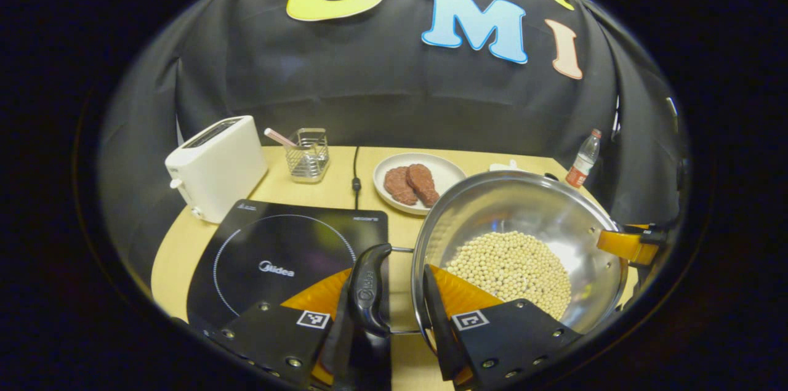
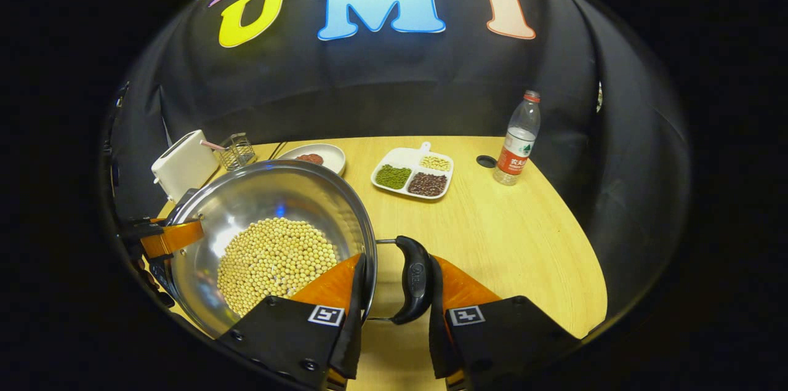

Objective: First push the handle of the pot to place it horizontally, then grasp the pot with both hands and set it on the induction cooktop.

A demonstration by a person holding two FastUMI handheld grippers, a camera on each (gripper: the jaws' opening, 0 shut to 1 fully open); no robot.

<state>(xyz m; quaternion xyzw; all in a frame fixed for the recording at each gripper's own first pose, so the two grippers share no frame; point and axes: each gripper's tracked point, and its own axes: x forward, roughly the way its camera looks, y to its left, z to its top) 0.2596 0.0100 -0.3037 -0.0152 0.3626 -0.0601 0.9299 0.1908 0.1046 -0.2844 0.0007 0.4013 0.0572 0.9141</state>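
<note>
1. The left gripper (image 1: 394, 311) straddles one black side handle (image 1: 369, 289) of the pot (image 1: 523, 218); whether its fingers press it is unclear.
2. The right gripper (image 2: 394, 311) straddles the opposite handle (image 2: 414, 280), its grip equally unclear.
3. The pot, holding pale beans (image 1: 511, 268), sits just beside the induction cooktop (image 1: 277, 249), near a toaster (image 1: 215, 166).

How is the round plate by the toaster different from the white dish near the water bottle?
The round plate is one open circle holding two reddish-brown patties; the divided dish is roughly square, has a small handle tab, and is split into compartments. Those compartments hold loose green, dark red and pale beans rather than patties. The plate lies beside the pot; the dish lies nearer the water bottle. Both are white and rest on the table.
</note>
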